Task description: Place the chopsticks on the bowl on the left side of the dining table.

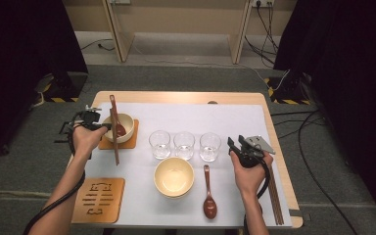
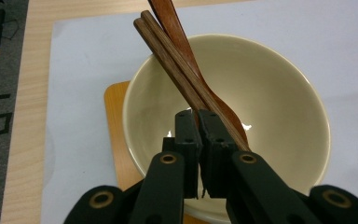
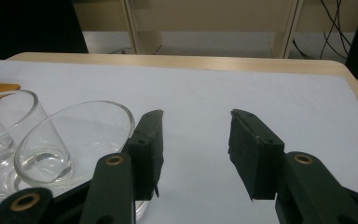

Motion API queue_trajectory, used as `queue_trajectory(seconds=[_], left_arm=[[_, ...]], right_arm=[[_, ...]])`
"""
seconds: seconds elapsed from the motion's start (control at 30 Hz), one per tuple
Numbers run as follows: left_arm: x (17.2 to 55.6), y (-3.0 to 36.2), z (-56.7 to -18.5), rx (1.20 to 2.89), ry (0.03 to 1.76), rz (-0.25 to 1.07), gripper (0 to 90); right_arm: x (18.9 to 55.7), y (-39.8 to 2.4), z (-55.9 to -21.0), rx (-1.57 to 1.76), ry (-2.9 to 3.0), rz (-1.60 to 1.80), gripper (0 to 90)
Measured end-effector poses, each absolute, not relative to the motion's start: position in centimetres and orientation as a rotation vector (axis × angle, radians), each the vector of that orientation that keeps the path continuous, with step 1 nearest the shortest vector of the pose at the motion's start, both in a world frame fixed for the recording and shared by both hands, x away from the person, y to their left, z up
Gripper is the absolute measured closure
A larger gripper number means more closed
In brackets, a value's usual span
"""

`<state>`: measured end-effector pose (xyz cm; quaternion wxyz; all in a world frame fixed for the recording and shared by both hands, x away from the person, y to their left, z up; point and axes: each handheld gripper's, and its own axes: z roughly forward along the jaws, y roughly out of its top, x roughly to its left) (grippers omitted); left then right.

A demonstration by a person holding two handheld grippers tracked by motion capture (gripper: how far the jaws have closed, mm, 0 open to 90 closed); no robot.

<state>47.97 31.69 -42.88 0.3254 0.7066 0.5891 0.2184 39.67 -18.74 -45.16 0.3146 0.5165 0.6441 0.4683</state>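
A cream bowl (image 1: 126,121) stands on an orange coaster (image 1: 132,142) at the left of the white mat. A brown spoon (image 1: 121,130) lies inside it. A pair of wooden chopsticks (image 1: 113,110) lies across this bowl, and my left gripper (image 1: 106,126) is shut on the pair from the left. In the left gripper view the chopsticks (image 2: 168,51) run between the nearly closed jaws of that gripper (image 2: 196,114), above the spoon (image 2: 179,39) and the bowl (image 2: 279,93). My right gripper (image 1: 235,140) is held open at the right, holding nothing (image 3: 196,121).
Three glasses (image 1: 160,144) (image 1: 183,145) (image 1: 210,146) stand in a row mid-table; the nearest glass (image 3: 70,140) is just left of my right jaws. A second bowl (image 1: 174,177), a spoon (image 1: 209,196), another chopstick pair (image 1: 274,196) and a carved coaster (image 1: 99,199) lie near the front.
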Motion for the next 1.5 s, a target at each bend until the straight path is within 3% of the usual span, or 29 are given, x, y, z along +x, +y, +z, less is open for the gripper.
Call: queue_trajectory(seconds=[0.47, 0.87, 1.5], left_arm=[[43.0, 31.9, -42.1, 1.887, 1.292, 0.574, 85.2], [38.9, 31.9, -43.7, 1.968, 1.176, 0.562, 85.4], [37.4, 30.5, -45.3, 2.04, 1.104, 0.543, 86.1]], right_arm=[[39.5, -18.8, -45.0, 1.357, 1.692, 1.238, 55.2], [39.5, -19.0, -44.9, 1.362, 1.685, 1.24, 55.2], [39.5, -19.1, -44.9, 1.366, 1.682, 1.239, 55.2]])
